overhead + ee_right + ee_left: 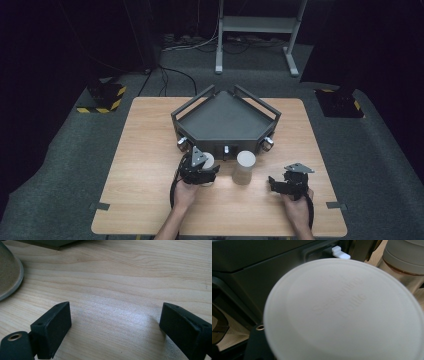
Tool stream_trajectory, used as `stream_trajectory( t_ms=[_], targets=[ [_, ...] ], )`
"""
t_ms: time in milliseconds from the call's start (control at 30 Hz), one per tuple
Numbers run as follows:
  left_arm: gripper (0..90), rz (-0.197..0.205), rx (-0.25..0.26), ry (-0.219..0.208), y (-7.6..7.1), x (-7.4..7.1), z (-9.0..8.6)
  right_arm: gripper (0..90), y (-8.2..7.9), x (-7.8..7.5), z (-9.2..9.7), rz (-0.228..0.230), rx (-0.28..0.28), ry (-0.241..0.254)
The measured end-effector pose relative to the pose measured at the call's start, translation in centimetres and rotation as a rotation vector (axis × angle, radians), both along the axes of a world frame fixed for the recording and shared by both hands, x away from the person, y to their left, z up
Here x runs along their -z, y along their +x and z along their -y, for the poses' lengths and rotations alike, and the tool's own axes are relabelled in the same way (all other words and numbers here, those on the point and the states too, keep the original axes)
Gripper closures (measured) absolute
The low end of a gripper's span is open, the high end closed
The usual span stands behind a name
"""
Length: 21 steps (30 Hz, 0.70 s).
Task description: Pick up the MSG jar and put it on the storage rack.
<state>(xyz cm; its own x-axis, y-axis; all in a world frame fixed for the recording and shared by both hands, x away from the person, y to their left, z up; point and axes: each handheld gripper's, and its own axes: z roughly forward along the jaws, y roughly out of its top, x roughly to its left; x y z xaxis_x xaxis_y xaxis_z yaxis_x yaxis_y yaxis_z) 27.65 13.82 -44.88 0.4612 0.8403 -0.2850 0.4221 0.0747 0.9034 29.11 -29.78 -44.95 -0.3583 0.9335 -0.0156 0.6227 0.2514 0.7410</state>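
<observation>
Surface (150, 150): pale wood, rectangular. A dark angular tray (226, 122) sits at its middle, nearer the far edge, with knobs along its near face.

Jar (245, 167): pale, cylindrical, upright just in front of the tray's near face, about midway between the side edges. It stands between the two hands and nothing touches it.

Lid (209, 161): pale disc, left of the jar and just off the tray's near face, up in the left tool (204, 172). That tool is closed on the lid, edge between the jaws. In the left gripper view the lid (342, 312) sits broadside and very close, with faint raised lettering on its face, too blurred to read; behind it are the tray wall, a white catch (340, 253) and the jar's shoulder (404, 257) at upper right.

Right tool (286, 184): near the right part of the near edge, jaws wide apart, holding nothing. The right gripper view has bare wood between the pads (53, 326) and a curved pale edge, probably the jar's base (10, 275), at far left.

Step in hand, as I judge it: the lid is gripped and the jar waits. The next move likely calls for carrying the lid level over the jar mouth and centring it, with the right tool steadying the body.

View differences: the high view gives the layout and both hands; the left gripper view gives the lettering and catch; the right gripper view gives the empty gap.
</observation>
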Motion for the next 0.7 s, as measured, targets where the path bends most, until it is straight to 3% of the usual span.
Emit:
stream_trajectory(
  t_ms=[700],
  targets=[
    [35.4, 0.009, -0.001, 0.000, -0.04, 0.11, 0.01, 10.3, 0.00, 0.00, 0.00, 0.000, 0.000, -0.001]
  ],
)
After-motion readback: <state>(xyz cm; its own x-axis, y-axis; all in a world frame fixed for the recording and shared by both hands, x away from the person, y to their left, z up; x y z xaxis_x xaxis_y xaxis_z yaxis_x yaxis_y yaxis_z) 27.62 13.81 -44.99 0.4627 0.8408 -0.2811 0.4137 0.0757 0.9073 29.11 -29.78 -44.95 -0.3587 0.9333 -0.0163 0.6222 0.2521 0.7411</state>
